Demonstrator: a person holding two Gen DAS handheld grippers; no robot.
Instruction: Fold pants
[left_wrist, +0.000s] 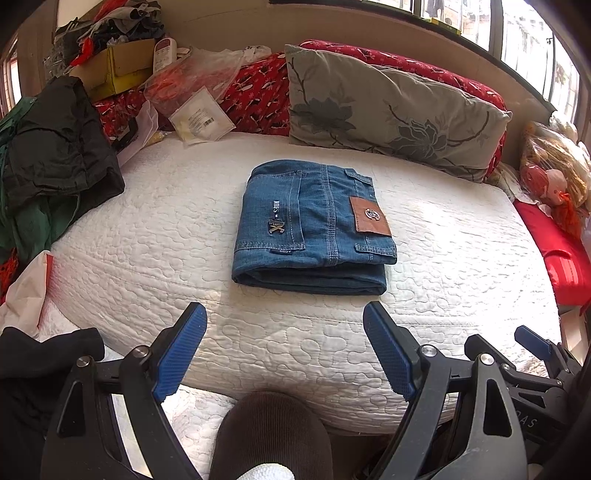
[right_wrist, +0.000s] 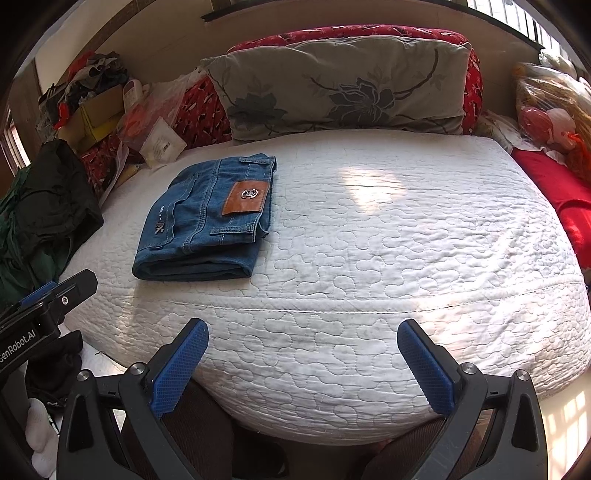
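Observation:
The blue jeans (left_wrist: 314, 229) lie folded into a compact rectangle on the white quilted mattress (left_wrist: 461, 240), brown leather patch facing up. In the right wrist view the jeans (right_wrist: 207, 221) sit at the left of the mattress (right_wrist: 406, 240). My left gripper (left_wrist: 284, 350) is open and empty, held back from the near edge of the bed, in front of the jeans. My right gripper (right_wrist: 303, 365) is open and empty, also at the near edge, to the right of the jeans. Neither touches the jeans.
A grey floral pillow (left_wrist: 388, 110) and red cushions line the back. Dark and green clothes (left_wrist: 55, 155) pile at the left with boxes and bags (left_wrist: 122, 66). A red cushion (left_wrist: 561, 254) and bagged toys (left_wrist: 554, 173) sit at the right. My knee (left_wrist: 269, 432) is below.

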